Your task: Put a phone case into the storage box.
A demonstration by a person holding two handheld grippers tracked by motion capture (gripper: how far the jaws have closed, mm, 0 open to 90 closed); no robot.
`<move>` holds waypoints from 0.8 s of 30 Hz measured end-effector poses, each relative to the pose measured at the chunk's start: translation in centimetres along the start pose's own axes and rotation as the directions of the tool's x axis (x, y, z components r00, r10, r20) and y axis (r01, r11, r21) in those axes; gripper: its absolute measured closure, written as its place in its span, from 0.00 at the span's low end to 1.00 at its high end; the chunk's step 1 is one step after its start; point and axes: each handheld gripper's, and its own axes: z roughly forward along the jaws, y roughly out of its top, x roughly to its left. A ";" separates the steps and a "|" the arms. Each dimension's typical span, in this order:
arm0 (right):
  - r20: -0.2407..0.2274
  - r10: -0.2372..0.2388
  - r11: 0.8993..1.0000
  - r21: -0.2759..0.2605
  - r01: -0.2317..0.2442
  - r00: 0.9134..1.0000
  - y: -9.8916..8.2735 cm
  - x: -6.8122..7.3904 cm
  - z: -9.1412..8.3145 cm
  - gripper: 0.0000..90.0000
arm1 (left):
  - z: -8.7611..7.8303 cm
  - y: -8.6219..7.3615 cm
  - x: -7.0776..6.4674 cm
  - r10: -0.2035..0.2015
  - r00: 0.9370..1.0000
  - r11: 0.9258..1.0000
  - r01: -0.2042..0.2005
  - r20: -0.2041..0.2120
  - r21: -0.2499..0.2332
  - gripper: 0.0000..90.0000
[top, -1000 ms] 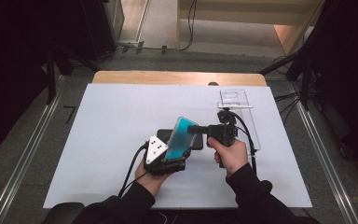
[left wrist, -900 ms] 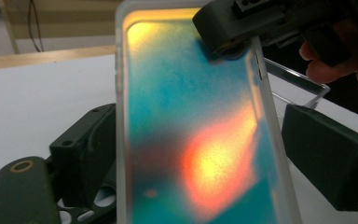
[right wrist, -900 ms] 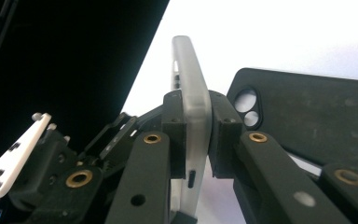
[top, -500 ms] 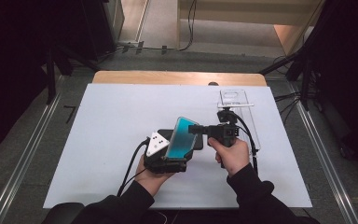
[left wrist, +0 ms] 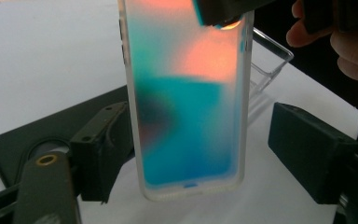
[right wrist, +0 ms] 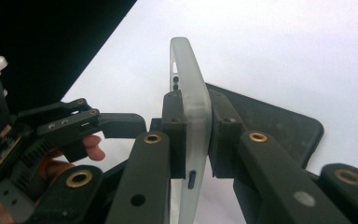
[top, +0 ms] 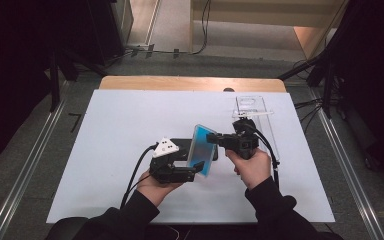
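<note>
**A:** High view first: what have you got?

**B:** My right gripper (top: 219,138) holds the translucent phone case (top: 203,149) up off the white tabletop (top: 120,125), tilted on edge, about midway between the left and right edges and nearer the near edge than the far one. My left gripper (top: 196,169) sits low at the case's lower end. A black phone (top: 181,146) lies flat on the tabletop behind the case. A clear plastic stand (top: 252,107) is up by the far right corner, well apart from both.

**A:** Left gripper view?

**B:** The case (left wrist: 189,98) hangs upright between my left jaws, teal and orange showing through it. The jaws have just been closing, but they stand apart: the left pad (left wrist: 103,144) is right beside the case's edge, the right pad (left wrist: 310,151) is clear of it. So this tool is open, with the case in the gap. My other gripper pinches the case's top edge, and the black phone (left wrist: 32,137) lies on the tabletop behind.

**A:** And the right gripper view?

**B:** My right jaws are clamped on the case (right wrist: 191,107), seen edge-on, pads pressing both of its faces. The left gripper (right wrist: 116,122) shows at the left, and the black phone (right wrist: 279,121) lies flat beyond.
</note>
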 end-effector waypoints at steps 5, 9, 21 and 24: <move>0.017 -0.098 0.995 -0.029 0.099 0.995 -0.2 0.2 -0.4 0.85 | -0.4 0.5 0.8 -0.018 0.999 1.000 0.017 0.033 0.020 0.28; -0.004 -0.163 0.986 -0.042 0.163 0.987 -0.4 0.3 -0.7 0.85 | -0.8 0.7 1.5 -0.027 0.999 0.999 0.026 0.039 0.043 0.28; -0.094 -0.268 0.963 -0.048 0.265 0.959 -0.9 -0.1 -1.2 0.85 | -2.1 1.6 2.8 0.068 0.995 0.994 -0.074 0.068 0.086 0.30; -0.113 -0.300 0.954 -0.042 0.297 0.947 -1.0 -0.3 -1.3 0.85 | -2.4 1.8 3.0 0.073 0.993 0.993 -0.081 0.094 0.084 0.30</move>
